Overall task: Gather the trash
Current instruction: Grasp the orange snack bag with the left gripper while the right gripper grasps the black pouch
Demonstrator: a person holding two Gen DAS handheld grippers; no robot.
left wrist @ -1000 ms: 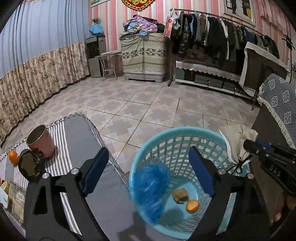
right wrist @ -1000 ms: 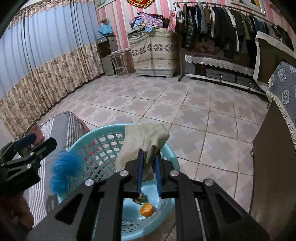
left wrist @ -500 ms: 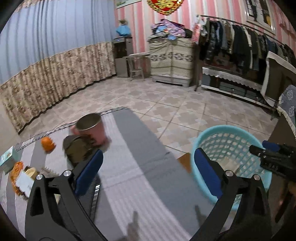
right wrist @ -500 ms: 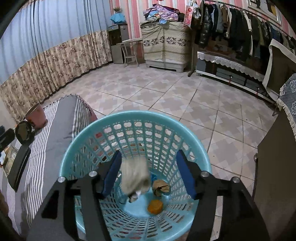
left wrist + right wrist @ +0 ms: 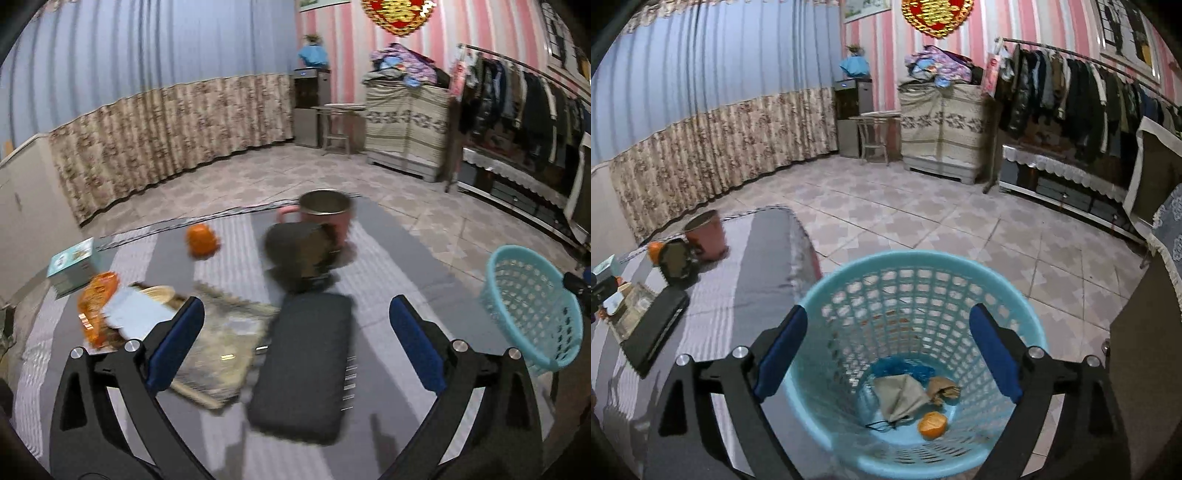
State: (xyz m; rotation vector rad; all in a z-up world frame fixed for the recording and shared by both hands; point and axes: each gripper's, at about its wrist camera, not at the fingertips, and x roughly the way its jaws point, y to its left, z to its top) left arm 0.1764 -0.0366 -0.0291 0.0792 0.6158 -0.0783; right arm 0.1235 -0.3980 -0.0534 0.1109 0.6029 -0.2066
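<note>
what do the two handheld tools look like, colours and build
Both match. The left tool has two black, angular, strut-like fingers with open triangular cutouts, each tipped on its inner face with a long blue pad, and round silver bolts at the joints. The right tool has the same black frame, blue pads and silver bolts. No cables, sleeves or markings show in either wrist view.

We find no readable text in either view. Red-gold wall ornament (image 5: 937, 15) near top edge of striped wall carries gold character shape, too cut off to read. Teal box (image 5: 74, 266) at far left edge of striped tabletop shows printed label, blurred. Orange packet (image 5: 96, 306) print likewise illegible.
</note>
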